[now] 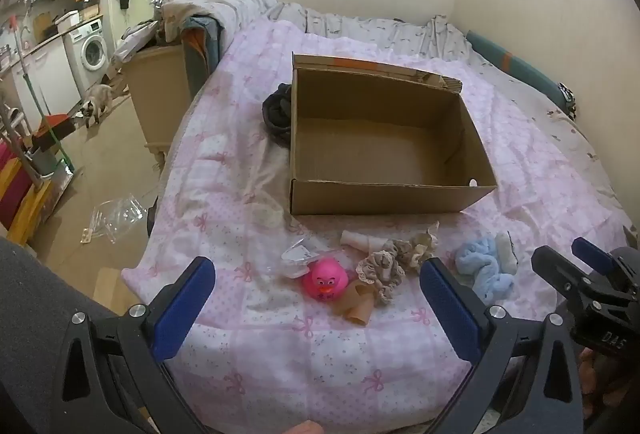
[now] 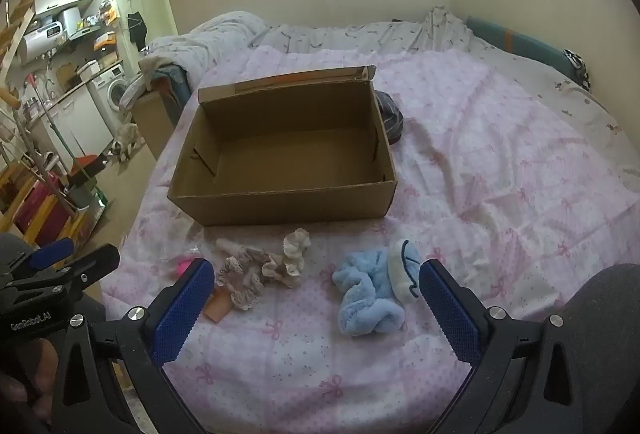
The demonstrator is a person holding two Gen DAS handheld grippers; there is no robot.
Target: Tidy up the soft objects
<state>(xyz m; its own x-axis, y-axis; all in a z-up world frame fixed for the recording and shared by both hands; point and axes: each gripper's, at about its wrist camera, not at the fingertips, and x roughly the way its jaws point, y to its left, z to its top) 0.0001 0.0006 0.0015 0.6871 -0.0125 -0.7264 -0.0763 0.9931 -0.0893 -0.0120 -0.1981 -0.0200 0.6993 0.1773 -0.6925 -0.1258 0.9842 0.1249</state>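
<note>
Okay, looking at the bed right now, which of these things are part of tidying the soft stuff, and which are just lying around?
For the job:
- cardboard box, empty
- blue fluffy cloth
- lace scrunchies
- white slipper
- pink rubber duck, probably
- left gripper and right gripper, both open

Just lying about:
- dark garment behind the box
- plastic bag on the floor
- cat
- washing machine

An open cardboard box (image 2: 280,154) sits empty on the pink bedspread (image 2: 500,174) at frame centre. Below it lie lace scrunchies (image 2: 248,274) and a blue fluffy cloth (image 2: 364,294). The right gripper (image 2: 316,282) fills the bottom, jaws spread wide, holding nothing.
</note>
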